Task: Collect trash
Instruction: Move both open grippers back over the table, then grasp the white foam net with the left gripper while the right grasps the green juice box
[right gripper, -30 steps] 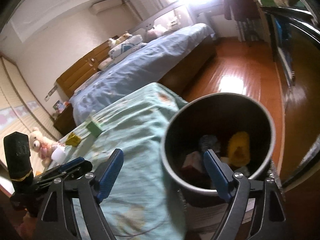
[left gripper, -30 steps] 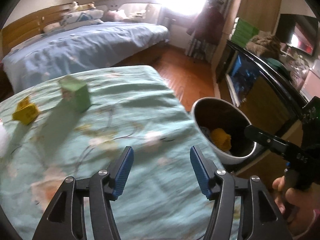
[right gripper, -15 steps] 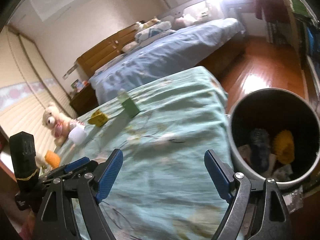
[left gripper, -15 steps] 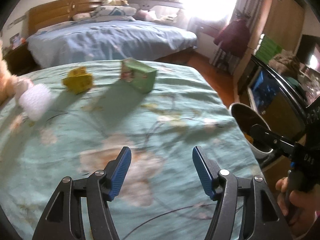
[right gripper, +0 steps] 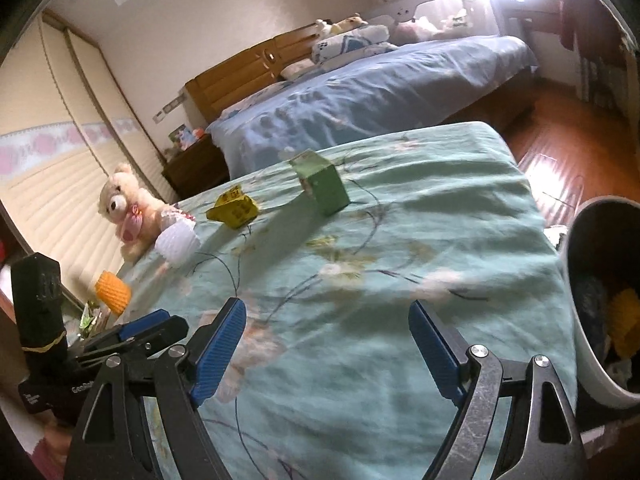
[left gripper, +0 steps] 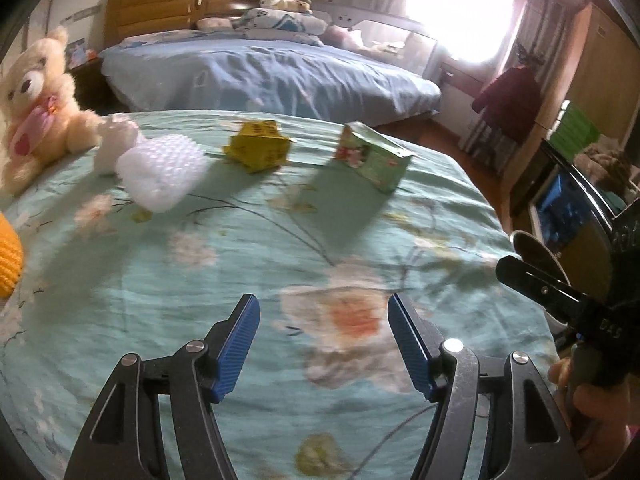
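A green carton, a crumpled yellow box, a white foam net and an orange foam net lie on the green floral bedspread. The bin, with trash inside, stands at the bed's right side; its rim shows in the left wrist view. My left gripper is open and empty above the bedspread. My right gripper is open and empty, left of the bin.
A teddy bear sits at the bed's far left. A second bed with a blue cover lies beyond. A wooden floor and a dark cabinet are on the right.
Both grippers have swung left, away from the bin and toward the trash on the bedspread. The bin has slid to the right edge of both views. Both stay open.
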Available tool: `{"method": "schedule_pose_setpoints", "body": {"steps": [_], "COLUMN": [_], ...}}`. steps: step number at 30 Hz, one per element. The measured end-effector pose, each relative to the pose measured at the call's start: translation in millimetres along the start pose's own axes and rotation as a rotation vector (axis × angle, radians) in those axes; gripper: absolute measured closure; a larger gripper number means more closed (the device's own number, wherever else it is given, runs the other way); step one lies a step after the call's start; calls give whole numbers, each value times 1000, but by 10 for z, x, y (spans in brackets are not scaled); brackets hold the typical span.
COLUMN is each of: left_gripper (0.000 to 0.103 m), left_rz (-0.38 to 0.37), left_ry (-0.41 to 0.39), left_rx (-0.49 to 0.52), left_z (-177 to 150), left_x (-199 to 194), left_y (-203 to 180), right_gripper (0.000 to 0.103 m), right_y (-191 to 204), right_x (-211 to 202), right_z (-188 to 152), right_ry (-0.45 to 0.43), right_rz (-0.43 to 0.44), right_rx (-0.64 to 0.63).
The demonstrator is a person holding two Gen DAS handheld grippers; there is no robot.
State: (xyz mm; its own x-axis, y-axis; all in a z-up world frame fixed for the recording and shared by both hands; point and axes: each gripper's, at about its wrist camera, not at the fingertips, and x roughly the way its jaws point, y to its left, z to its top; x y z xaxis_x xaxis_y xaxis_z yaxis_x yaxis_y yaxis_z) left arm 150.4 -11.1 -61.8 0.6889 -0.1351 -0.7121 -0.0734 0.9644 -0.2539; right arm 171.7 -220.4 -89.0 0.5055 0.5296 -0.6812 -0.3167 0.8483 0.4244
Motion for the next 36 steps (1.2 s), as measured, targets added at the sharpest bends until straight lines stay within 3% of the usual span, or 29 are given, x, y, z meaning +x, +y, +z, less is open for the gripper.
{"method": "schedule_pose_setpoints", "body": {"steps": [17, 24, 27, 29, 31, 32, 33, 36], "left_gripper": [27, 26, 29, 39, 67, 69, 74, 79], "left_rz": [136, 115, 148, 162, 145, 141, 135, 111], "left_ry": [-34, -43, -77, -92, -75, -67, -65, -68], "left_rx": [-146, -213, -215, -210, -200, -193, -182, -168], "left_z": [520, 730, 752, 752, 734, 727, 704, 654], "left_x": [311, 560, 594, 606, 648, 673, 674, 626], "left_y": [806, 1026, 1048, 1046, 1034, 1026, 999, 937], "right_gripper": [18, 18, 18, 20, 35, 57, 68, 69], "right_y": [117, 89, 82, 79, 92, 98, 101, 114], "right_x": [734, 1067, 1176, 1231, 1261, 1277, 1291, 1240], "right_z": [499, 722, 793, 828, 843, 848, 847, 835], "right_ry": [42, 56, 56, 58, 61, 68, 76, 63], "right_rz": [-19, -24, -28, -33, -32, -38, -47, -43], "right_rx": [-73, -75, -75, -77, -83, -87, -89, -94]}}
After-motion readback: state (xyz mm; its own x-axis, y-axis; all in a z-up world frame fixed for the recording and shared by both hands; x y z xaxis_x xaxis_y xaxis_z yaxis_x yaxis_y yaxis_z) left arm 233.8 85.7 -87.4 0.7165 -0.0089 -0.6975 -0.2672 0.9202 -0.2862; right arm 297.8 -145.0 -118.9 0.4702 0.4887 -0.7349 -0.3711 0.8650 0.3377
